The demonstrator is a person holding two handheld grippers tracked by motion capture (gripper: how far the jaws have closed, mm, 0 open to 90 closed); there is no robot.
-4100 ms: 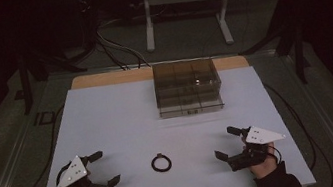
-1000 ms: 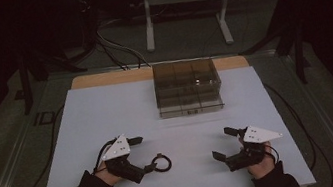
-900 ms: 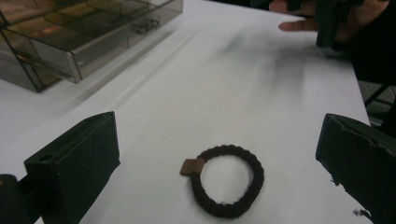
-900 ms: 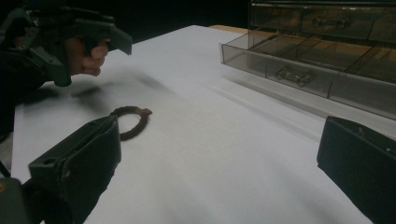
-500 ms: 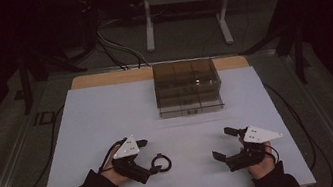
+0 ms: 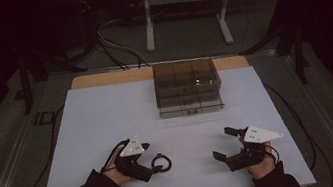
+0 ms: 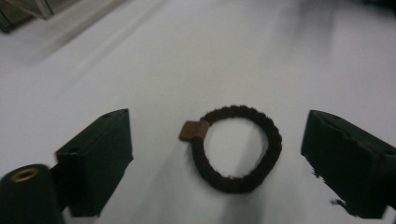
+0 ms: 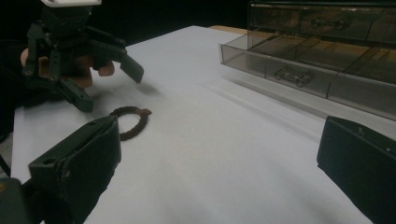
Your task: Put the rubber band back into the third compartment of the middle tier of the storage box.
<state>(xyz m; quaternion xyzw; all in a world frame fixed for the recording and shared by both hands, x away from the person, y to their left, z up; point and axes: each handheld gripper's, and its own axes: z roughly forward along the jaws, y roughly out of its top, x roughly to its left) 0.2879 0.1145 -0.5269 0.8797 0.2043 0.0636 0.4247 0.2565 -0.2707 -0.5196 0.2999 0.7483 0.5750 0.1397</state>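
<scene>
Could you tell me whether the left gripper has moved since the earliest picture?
Yes: the left gripper has moved right, toward the hair tie, judged against the drawer box.

Your high view sits above your side, looking forward and down over the whole white table (image 6: 107, 113). Your left gripper view looks down close along its jaws at the hair tie (image 7: 238, 148). Your right gripper view sits low, facing across toward the drawer box (image 8: 322, 60); all three share that tie.
</scene>
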